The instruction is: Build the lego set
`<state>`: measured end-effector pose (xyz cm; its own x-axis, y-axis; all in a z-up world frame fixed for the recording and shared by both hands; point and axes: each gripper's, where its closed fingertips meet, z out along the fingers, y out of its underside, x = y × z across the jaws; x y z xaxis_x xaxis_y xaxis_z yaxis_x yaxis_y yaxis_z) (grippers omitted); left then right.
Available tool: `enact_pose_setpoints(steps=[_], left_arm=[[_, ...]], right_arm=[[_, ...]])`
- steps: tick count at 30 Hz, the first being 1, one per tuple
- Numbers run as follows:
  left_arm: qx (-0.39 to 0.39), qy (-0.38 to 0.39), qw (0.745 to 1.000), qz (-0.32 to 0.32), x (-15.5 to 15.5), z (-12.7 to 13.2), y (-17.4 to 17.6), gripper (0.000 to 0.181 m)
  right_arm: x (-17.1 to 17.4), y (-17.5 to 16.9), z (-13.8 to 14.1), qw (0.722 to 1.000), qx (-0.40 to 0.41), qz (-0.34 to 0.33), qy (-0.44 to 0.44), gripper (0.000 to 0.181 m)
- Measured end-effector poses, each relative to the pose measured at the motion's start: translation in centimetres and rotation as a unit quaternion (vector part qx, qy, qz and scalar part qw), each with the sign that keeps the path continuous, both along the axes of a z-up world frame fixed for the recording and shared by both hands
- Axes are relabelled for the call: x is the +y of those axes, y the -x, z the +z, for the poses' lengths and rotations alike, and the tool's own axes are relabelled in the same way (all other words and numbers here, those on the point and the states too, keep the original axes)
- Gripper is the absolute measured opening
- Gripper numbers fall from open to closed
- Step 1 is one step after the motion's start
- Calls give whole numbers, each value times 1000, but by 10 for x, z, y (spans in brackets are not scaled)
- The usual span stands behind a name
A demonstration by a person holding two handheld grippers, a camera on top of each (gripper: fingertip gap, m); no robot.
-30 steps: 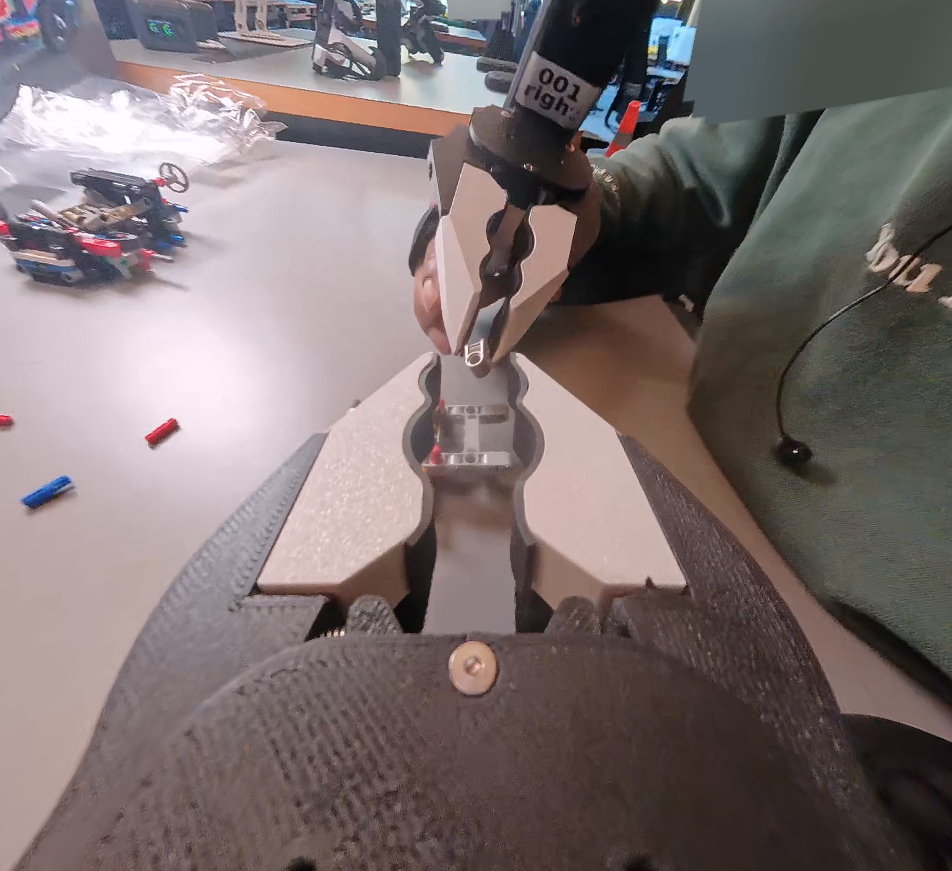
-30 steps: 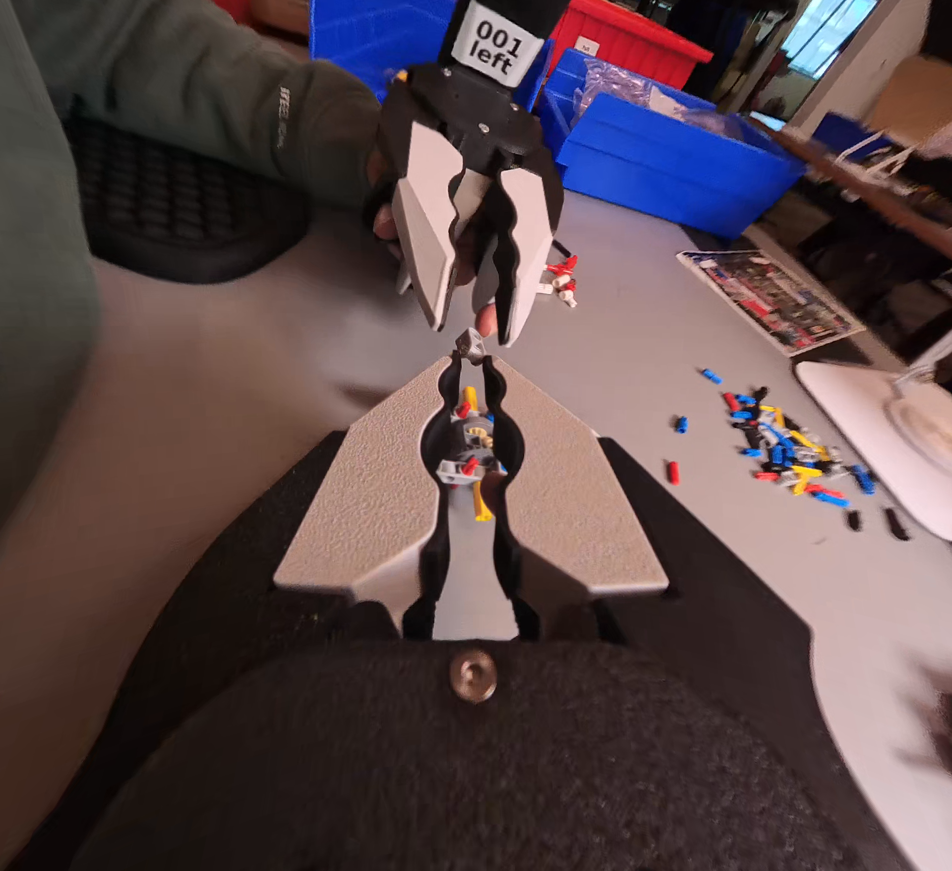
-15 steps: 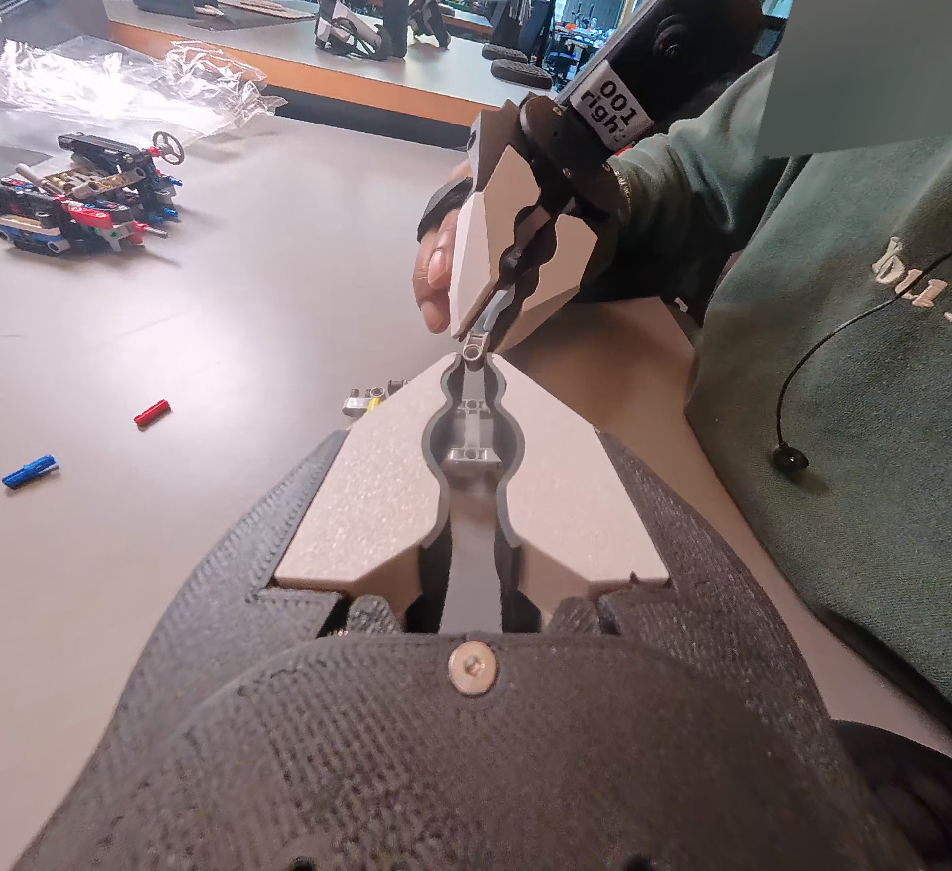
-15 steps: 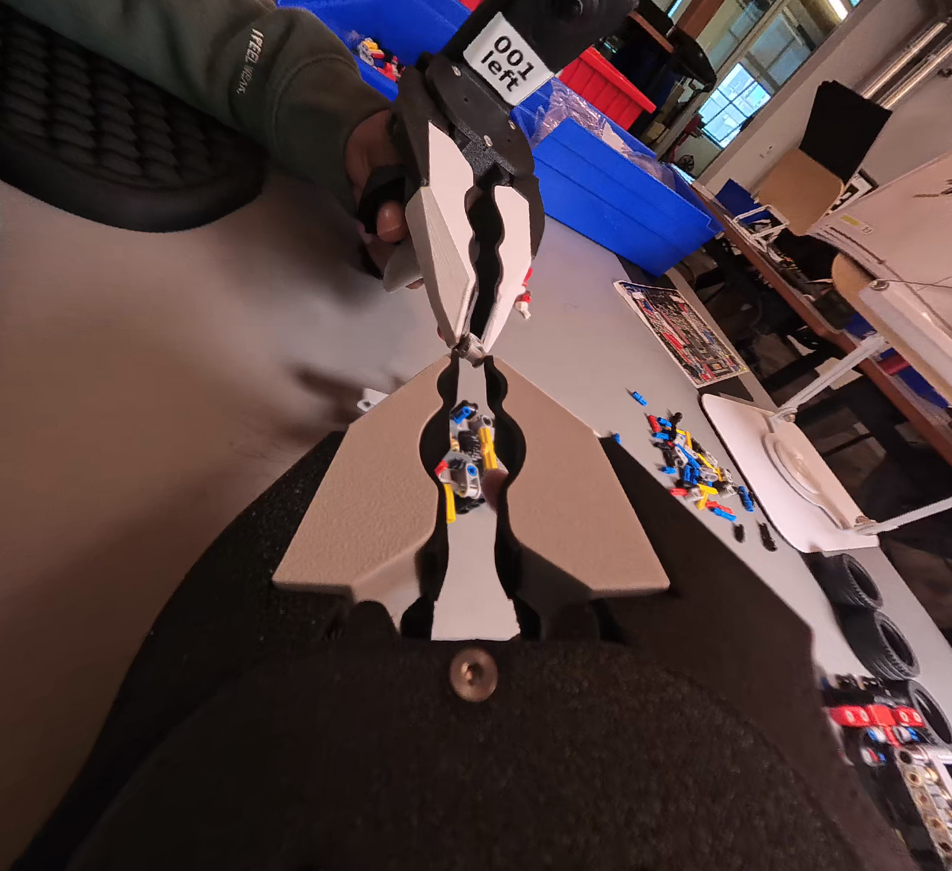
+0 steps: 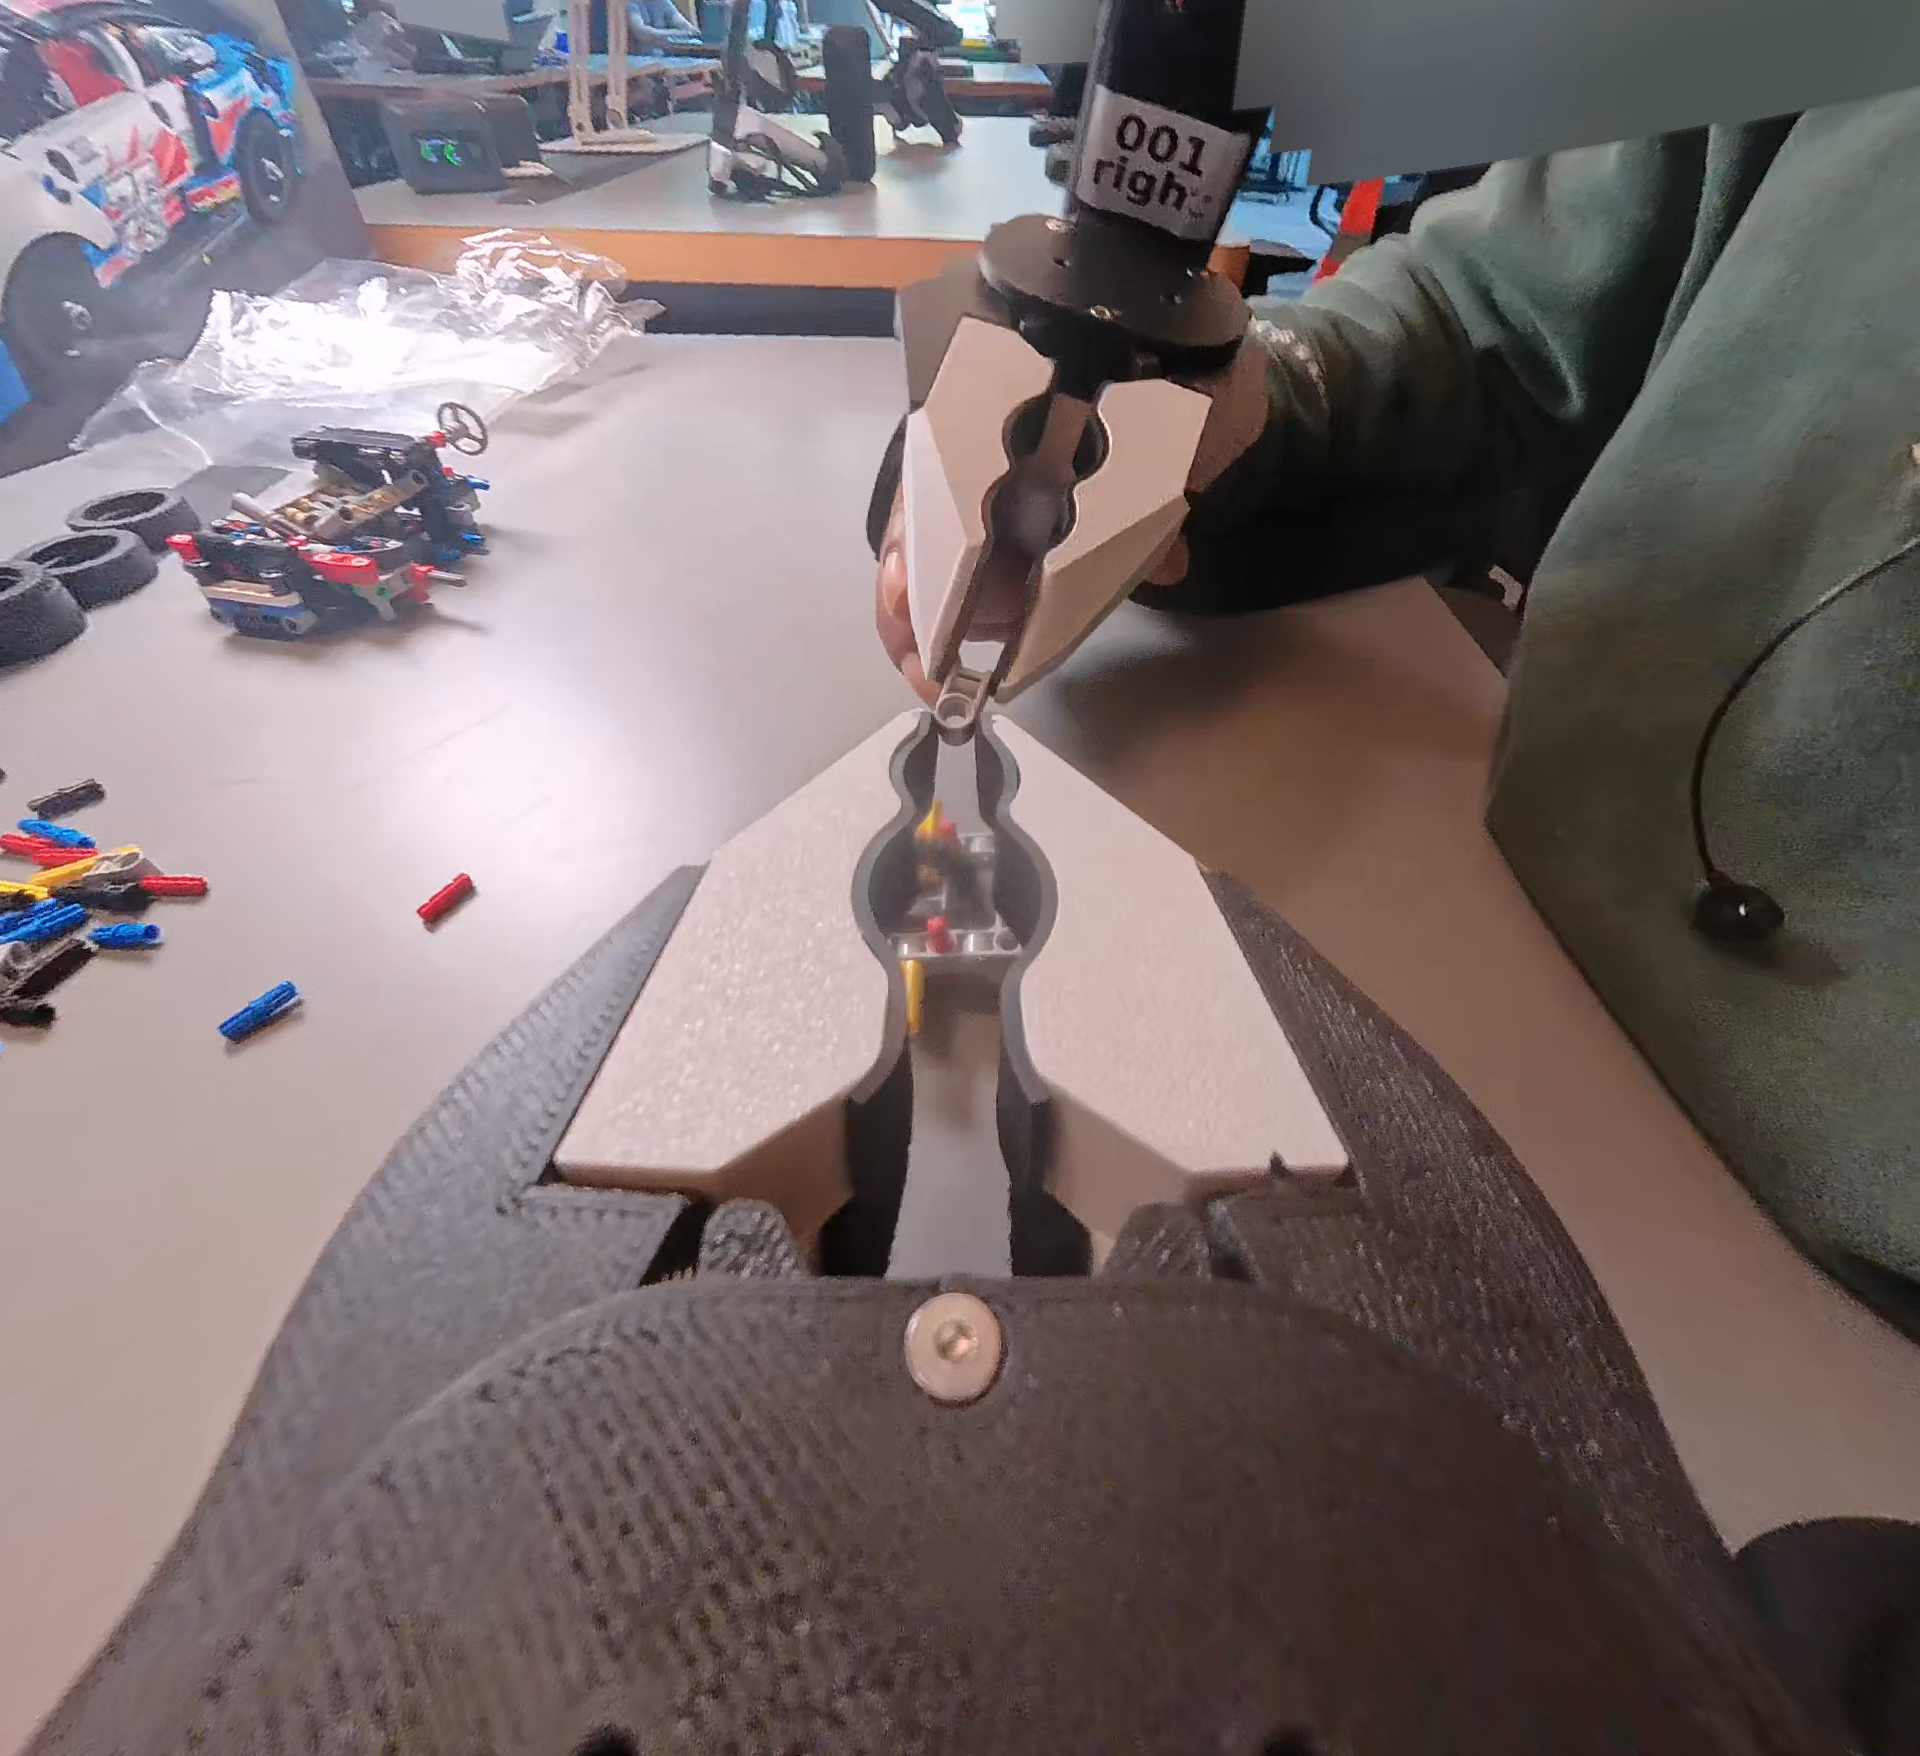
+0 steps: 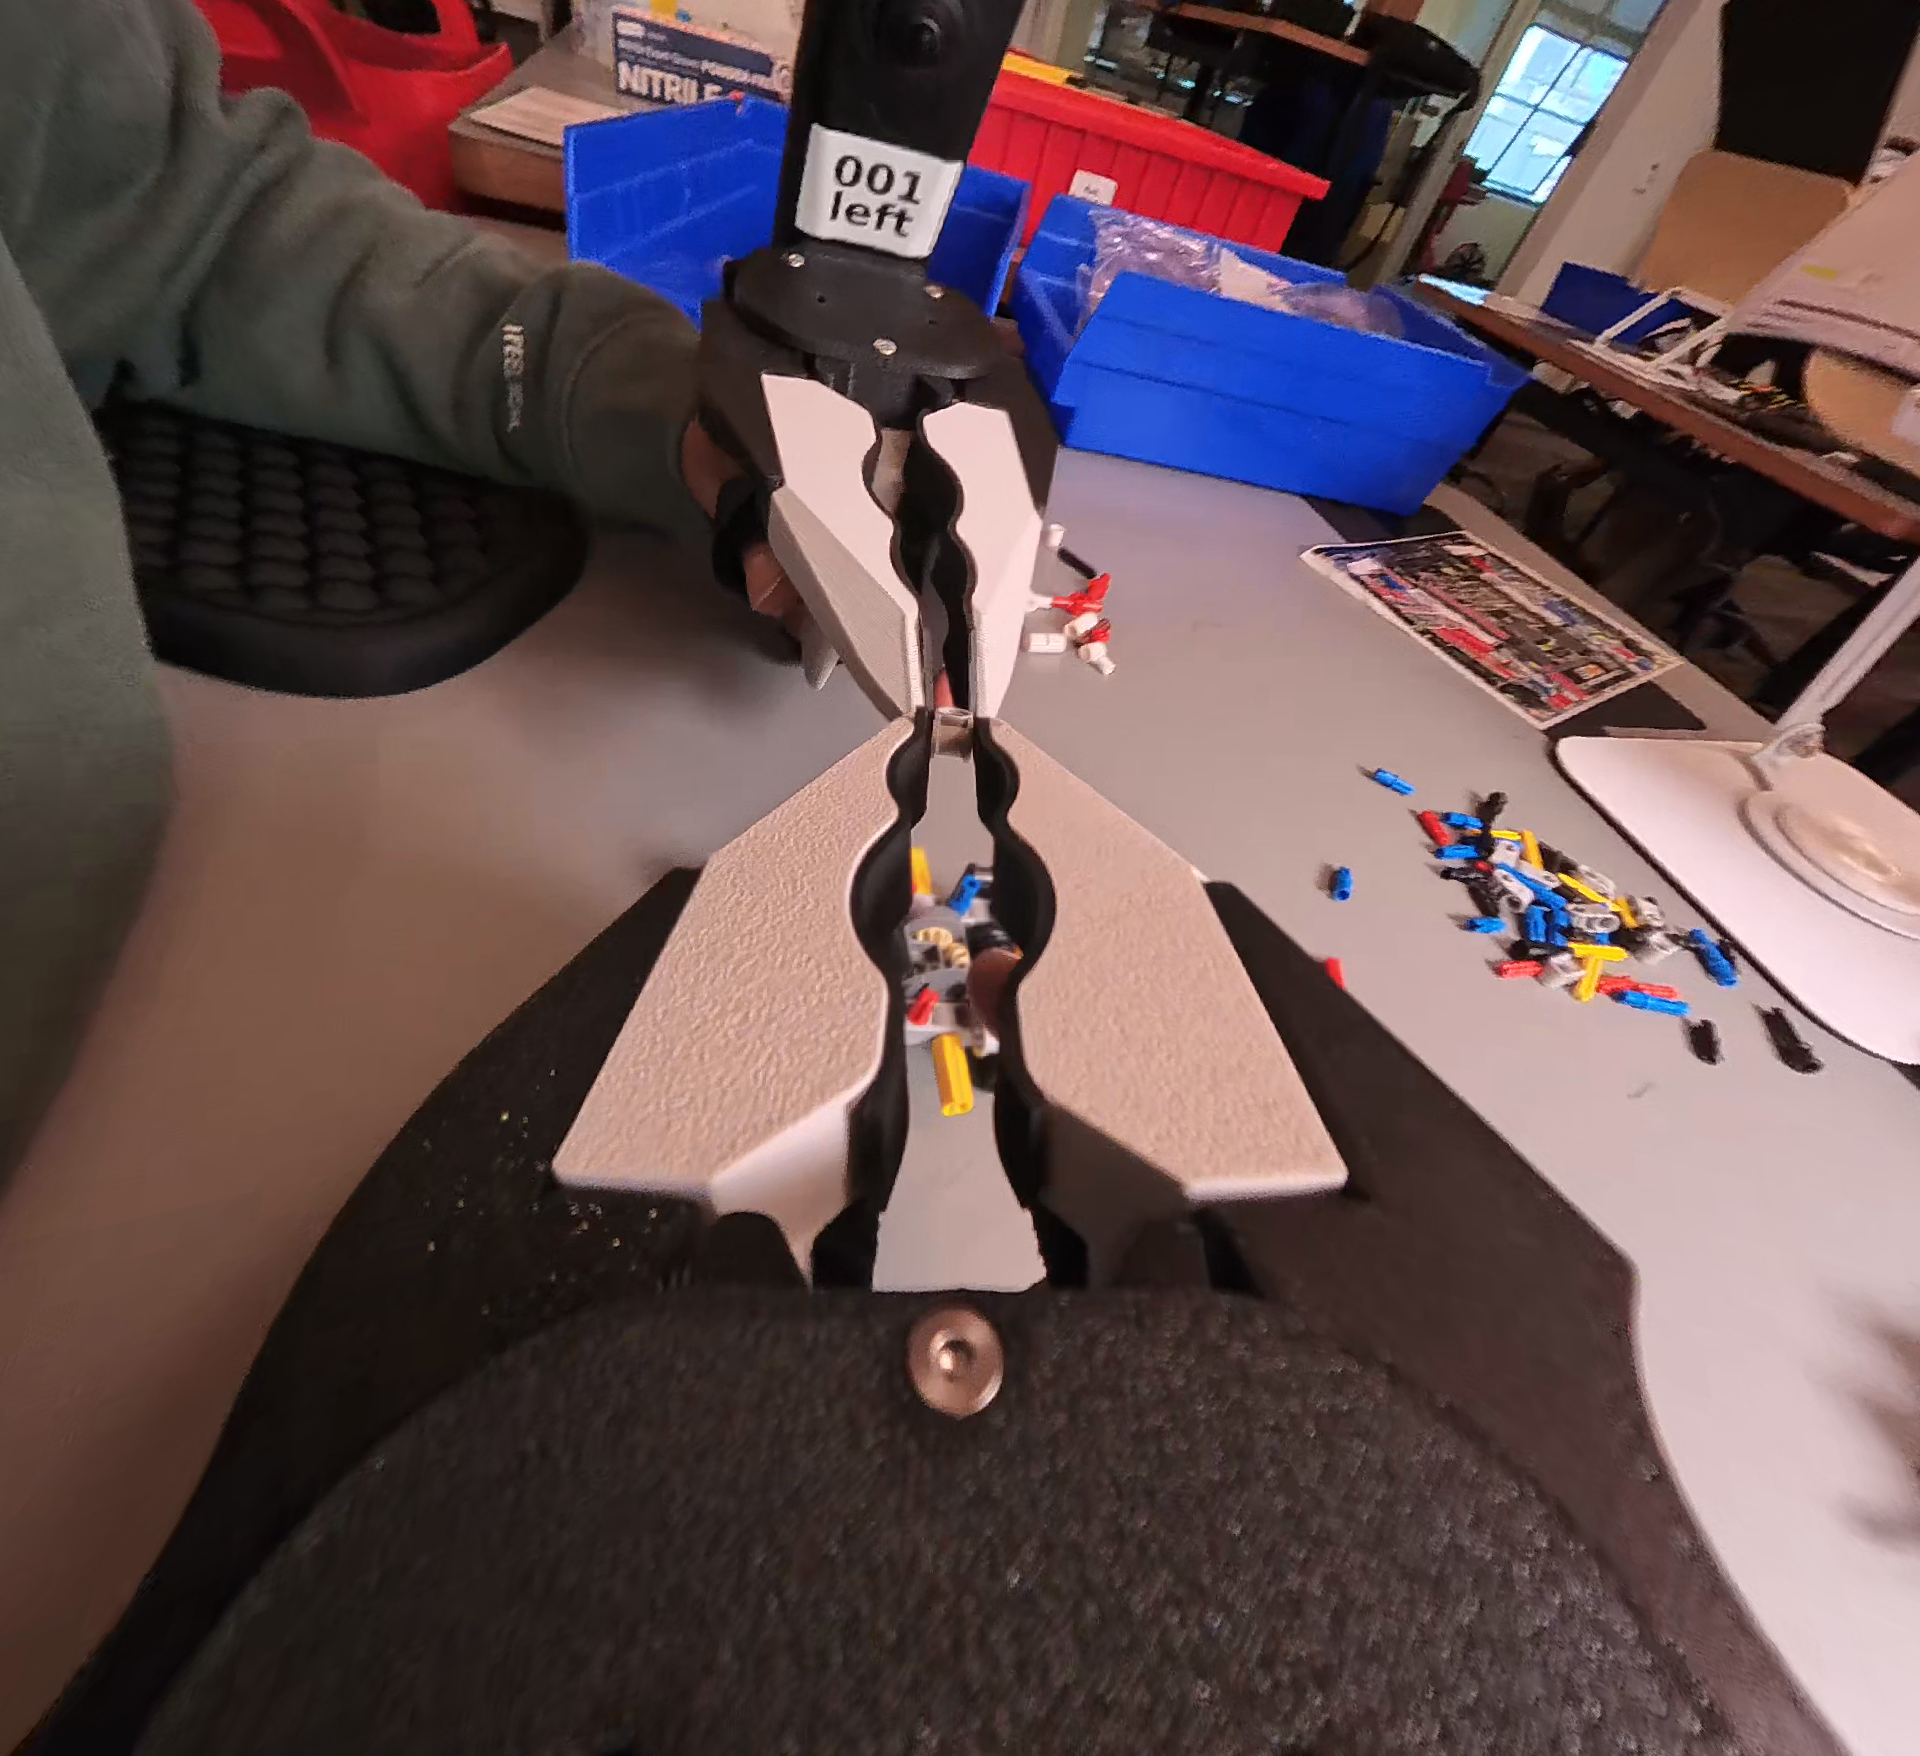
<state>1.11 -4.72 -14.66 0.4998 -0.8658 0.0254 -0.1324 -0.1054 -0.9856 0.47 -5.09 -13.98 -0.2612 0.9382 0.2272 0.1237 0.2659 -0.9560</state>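
left gripper [image 5: 951,719]: clenched, tips meeting right gripper | right gripper [image 6: 951,730]: grasping small grey lego piece [image 5: 958,704] at 12 o'clock | part-built lego car [image 5: 338,527]: table [image 5: 623,667], 10 o'clock | loose pins [image 6: 1558,917]: 2 o'clock

Three tyres [image 5: 99,558], two hand-held grippers [image 5: 961,724]

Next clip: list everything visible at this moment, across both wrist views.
connector: one, grey, in right gripper tips
small subassembly: one, grey and yellow, below grippers
car chassis: one, part-built, on table
tyres: three, black, beside chassis
loose pins: many, mixed colours, scattered on table
plastic bag: one, clear, behind chassis
booklet: one, printed, on table
bins: several, blue and red, beyond table
left gripper, right gripper: grey fingers, tip to tip
sleeves: two, green
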Motion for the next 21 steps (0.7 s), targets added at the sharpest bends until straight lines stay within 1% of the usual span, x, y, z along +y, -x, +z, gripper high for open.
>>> enact_pose_setpoints(steps=[3, 6, 9, 11, 13, 16, 21], left_arm=[[-20, 8, 1000, 22, 6, 5, 4, 4], [-31, 30, 997, 58, 17, 4, 11, 4], [-81, 92, 989, 79, 24, 6, 14, 7], [-131, 146, 977, 81, 28, 9, 13, 15], [-168, 185, 965, 81, 30, 11, 12, 22], [-204, 222, 951, 77, 30, 12, 8, 24], [-200, 226, 950, 80, 30, 10, 4, 21]], right_arm=[[6, 3, 6, 1000, 18, -22, -11, 7], [18, 3, 12, 997, 41, -62, -37, 7], [35, 3, 17, 989, 59, -111, -80, 7], [40, 4, 15, 980, 60, -133, -134, 6], [40, 6, 10, 970, 54, -144, -191, 6], [39, 9, 5, 953, 50, -156, -254, 6], [36, 12, 6, 943, 56, -160, -286, 7]])
